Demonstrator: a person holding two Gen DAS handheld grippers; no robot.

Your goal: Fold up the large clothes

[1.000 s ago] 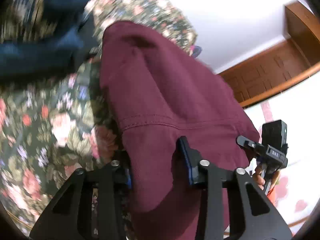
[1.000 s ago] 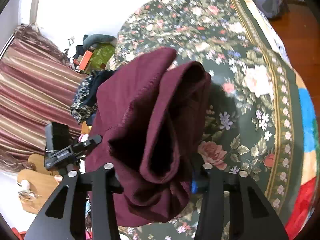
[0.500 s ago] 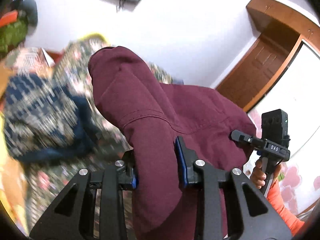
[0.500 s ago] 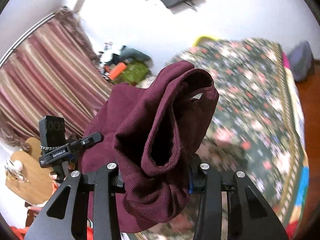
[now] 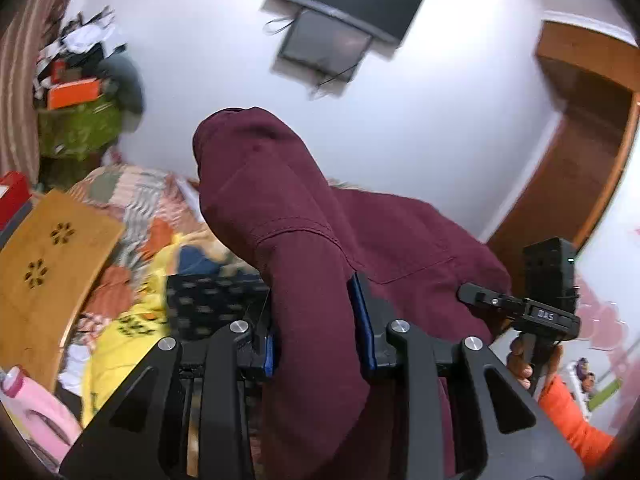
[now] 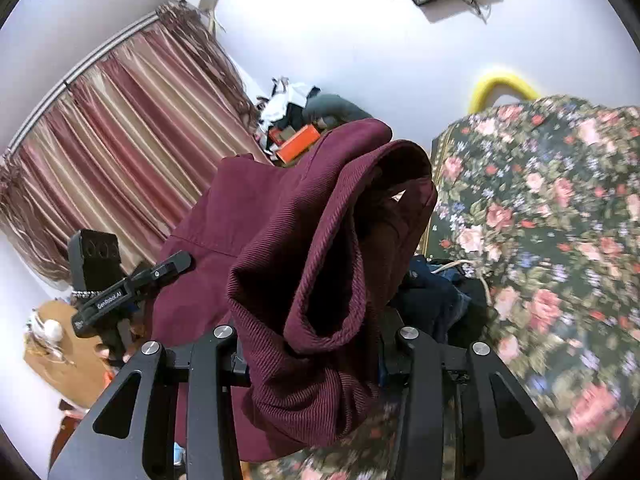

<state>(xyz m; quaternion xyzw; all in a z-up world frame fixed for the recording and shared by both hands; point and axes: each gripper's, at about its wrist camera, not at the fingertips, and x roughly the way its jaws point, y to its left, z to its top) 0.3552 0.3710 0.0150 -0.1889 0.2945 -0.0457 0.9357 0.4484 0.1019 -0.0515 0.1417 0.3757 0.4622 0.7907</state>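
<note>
Both tools grip the maroon garment [image 5: 312,240]: the left gripper [image 5: 316,344] and right gripper [image 6: 316,354] are each clamped on a bunched edge, holding it aloft. The floral bedspread [image 6: 560,220] sits at three o'clock. Next, I'd judge, spread it flat there.

Claw pads hidden by maroon garment [image 5: 312,240], bedspread [image 6: 560,240] blurred
</note>
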